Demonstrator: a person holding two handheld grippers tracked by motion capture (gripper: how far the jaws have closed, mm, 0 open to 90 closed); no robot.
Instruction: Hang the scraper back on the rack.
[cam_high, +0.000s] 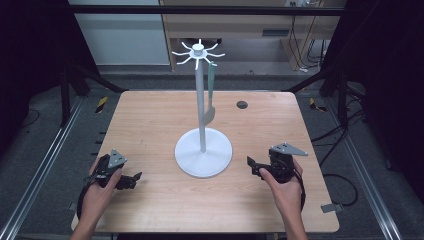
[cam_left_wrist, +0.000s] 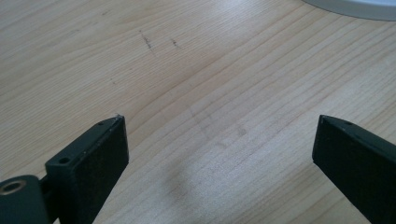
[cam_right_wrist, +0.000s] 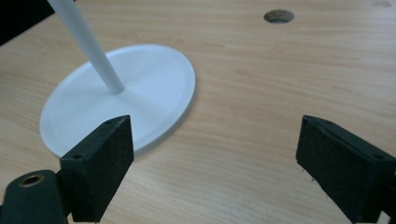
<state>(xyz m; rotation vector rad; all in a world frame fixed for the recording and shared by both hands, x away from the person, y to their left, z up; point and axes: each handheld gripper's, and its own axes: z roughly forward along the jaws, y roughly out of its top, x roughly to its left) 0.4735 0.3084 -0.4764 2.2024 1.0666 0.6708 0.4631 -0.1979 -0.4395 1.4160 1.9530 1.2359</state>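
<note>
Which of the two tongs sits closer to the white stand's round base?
The right tongs: their tips nearly reach the base, while the left tongs lie farther off.

A recording lab or test workshop: a bare wooden tabletop (cam_high: 150, 130) stands inside a dark metal frame (cam_high: 200, 9), with aluminium rails (cam_high: 45, 165) on the grey floor at 9 and 3 o'clock. Black cables (cam_high: 345, 185) trail over the floor at 3 o'clock, and yellow-black hazard tape (cam_high: 101, 103) marks it at 10 o'clock. A cable hole (cam_high: 242, 104) pierces the tabletop at 1 o'clock.
</note>
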